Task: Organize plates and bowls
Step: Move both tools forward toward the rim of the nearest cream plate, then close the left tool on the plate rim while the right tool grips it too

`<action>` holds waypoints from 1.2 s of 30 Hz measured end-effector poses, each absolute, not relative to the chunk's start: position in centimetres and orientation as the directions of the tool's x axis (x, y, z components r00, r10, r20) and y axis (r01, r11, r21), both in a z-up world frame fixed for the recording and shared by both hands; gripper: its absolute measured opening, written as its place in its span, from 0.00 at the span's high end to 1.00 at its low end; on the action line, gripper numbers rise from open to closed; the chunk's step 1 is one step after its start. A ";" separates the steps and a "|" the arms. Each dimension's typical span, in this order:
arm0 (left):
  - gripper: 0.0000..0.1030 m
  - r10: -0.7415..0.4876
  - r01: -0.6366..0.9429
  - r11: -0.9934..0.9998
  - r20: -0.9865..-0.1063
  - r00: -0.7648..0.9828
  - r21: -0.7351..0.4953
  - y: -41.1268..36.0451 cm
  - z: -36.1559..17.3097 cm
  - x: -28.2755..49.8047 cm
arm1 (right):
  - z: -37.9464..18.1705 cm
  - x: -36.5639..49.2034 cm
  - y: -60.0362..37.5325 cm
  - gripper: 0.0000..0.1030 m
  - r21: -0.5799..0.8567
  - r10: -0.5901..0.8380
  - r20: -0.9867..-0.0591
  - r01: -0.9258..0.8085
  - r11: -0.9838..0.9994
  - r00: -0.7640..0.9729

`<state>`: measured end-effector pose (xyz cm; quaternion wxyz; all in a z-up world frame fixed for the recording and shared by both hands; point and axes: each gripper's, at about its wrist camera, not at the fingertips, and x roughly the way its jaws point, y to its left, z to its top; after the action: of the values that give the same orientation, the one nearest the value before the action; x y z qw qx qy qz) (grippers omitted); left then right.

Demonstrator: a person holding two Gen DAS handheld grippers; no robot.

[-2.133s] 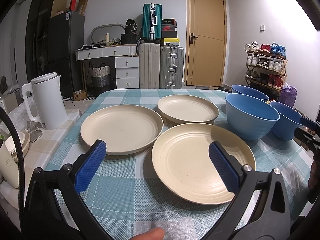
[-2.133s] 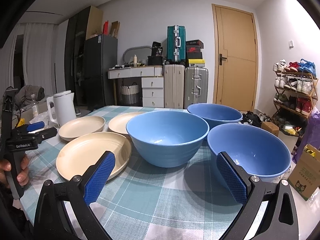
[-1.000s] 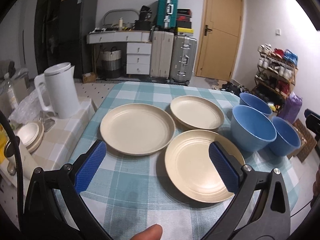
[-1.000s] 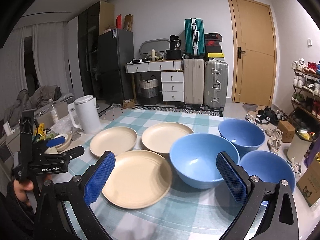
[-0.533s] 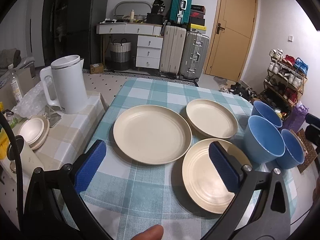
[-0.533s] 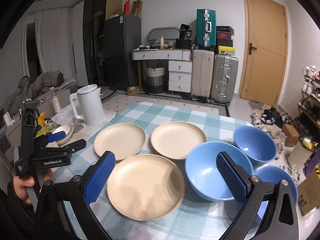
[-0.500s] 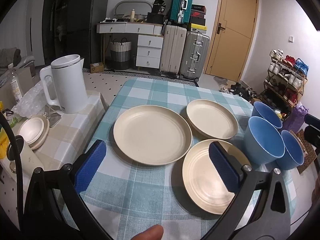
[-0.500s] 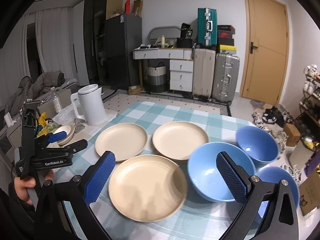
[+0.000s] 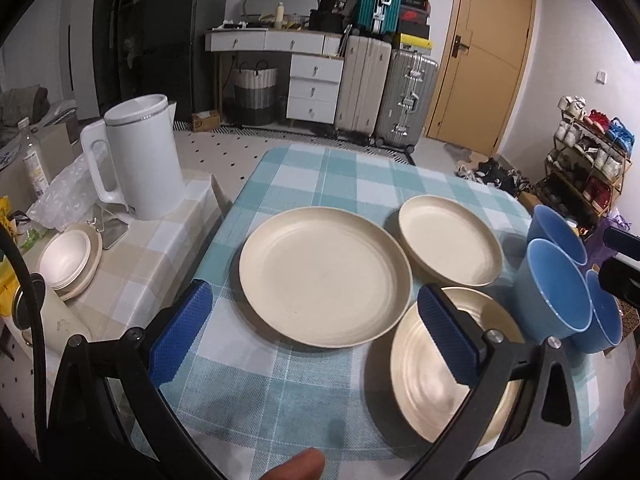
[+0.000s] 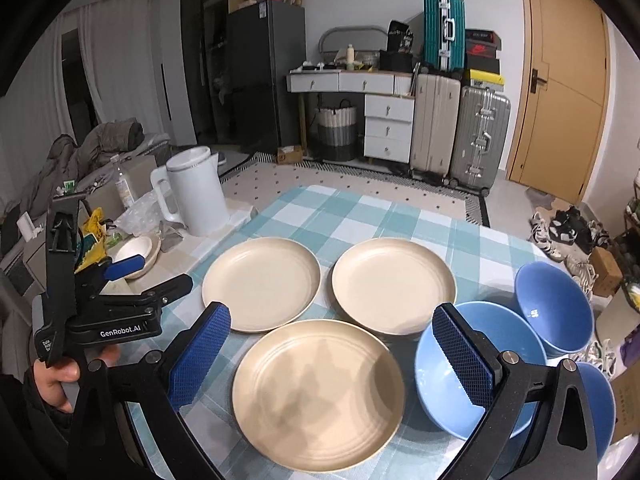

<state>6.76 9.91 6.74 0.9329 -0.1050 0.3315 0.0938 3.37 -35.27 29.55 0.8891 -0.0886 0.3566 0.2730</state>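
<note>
Three cream plates lie on the checked table (image 9: pixel 344 172): a large left plate (image 9: pixel 324 276), a far plate (image 9: pixel 450 240) and a near plate (image 9: pixel 424 380). Three blue bowls (image 9: pixel 554 292) cluster at the right edge. My left gripper (image 9: pixel 316 332) hovers open above the table's near left part, holding nothing. In the right wrist view the near plate (image 10: pixel 318 392) lies below my open, empty right gripper (image 10: pixel 328 356). The left plate (image 10: pixel 260 282), far plate (image 10: pixel 394 282) and bowls (image 10: pixel 554 308) lie beyond it. The left gripper (image 10: pixel 164 270), held by a hand, is also open there.
A white kettle (image 9: pixel 140 160) and small stacked white dishes (image 9: pixel 68 258) stand on a lower side table left of the checked table. Suitcases (image 9: pixel 388 92), a drawer unit and a door stand far behind. A shoe rack (image 9: pixel 588 160) is at the right.
Both grippers have risen and drawn back from the table, so the plates and bowls look smaller and are seen from higher up. Nothing on the table has moved; both stay open.
</note>
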 end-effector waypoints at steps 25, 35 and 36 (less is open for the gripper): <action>0.01 0.147 -0.375 0.918 -0.763 0.629 -0.132 15.6 -1.3 12.7 | 19.1 10.9 -29.2 0.00 0.118 0.456 -0.761 -0.592 0.798 0.463; 0.01 0.127 -0.400 0.903 -0.789 0.601 -0.159 16.7 -3.3 13.9 | 15.6 13.8 -27.3 0.06 0.169 0.456 -0.796 -0.578 0.799 0.398; 0.02 0.123 -0.398 0.903 -0.789 0.602 -0.164 16.8 -3.4 14.0 | 15.3 13.9 -27.1 0.07 0.171 0.456 -0.798 -0.579 0.797 0.393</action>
<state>13.98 16.76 -3.42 0.8800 -0.1636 0.4207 0.1478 13.92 -27.11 15.27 0.8317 -0.0671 0.4549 0.3111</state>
